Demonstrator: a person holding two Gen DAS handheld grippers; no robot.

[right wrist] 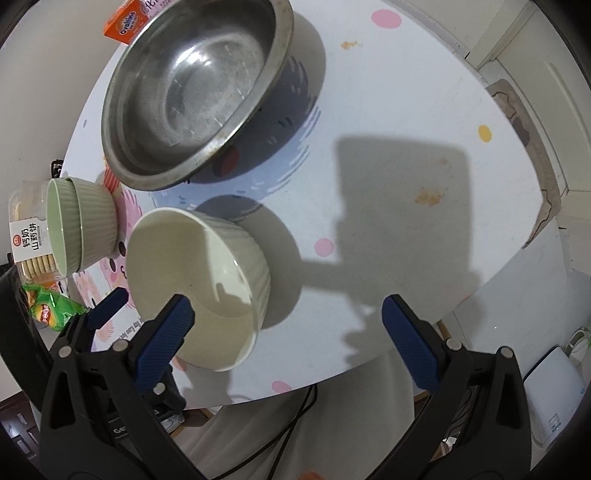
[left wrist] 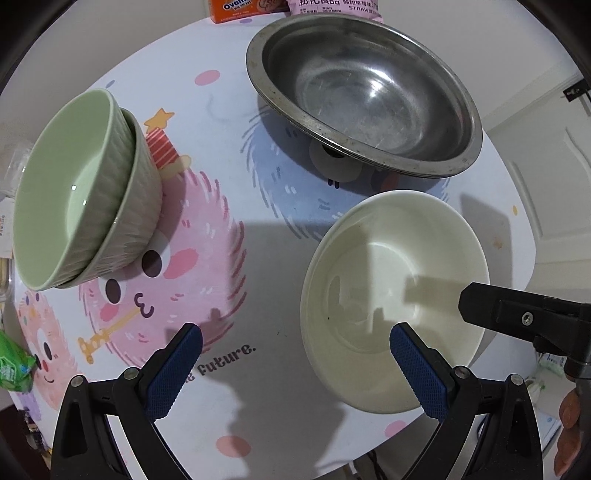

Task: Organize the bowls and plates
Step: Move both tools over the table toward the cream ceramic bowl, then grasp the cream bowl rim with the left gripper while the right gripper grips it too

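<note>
A cream ribbed bowl (left wrist: 395, 295) (right wrist: 199, 284) stands near the round table's front edge. Two green ribbed bowls, stacked (left wrist: 85, 192) (right wrist: 79, 225), stand at the left. A large steel basin (left wrist: 365, 92) (right wrist: 195, 88) stands at the back. My left gripper (left wrist: 295, 350) is open above the table, its right finger over the cream bowl's near rim. My right gripper (right wrist: 286, 321) is open, its left finger over the cream bowl's inside and its right finger off to the bowl's right. The right gripper's body (left wrist: 524, 317) shows at the right of the left wrist view.
The table (right wrist: 406, 184) has a cartoon-print cover. An orange Ovaltine box (right wrist: 125, 22) and a pink packet (left wrist: 332, 7) lie at the back. A biscuit tub (right wrist: 29, 240) and a green chip bag (right wrist: 48, 310) sit at the left edge.
</note>
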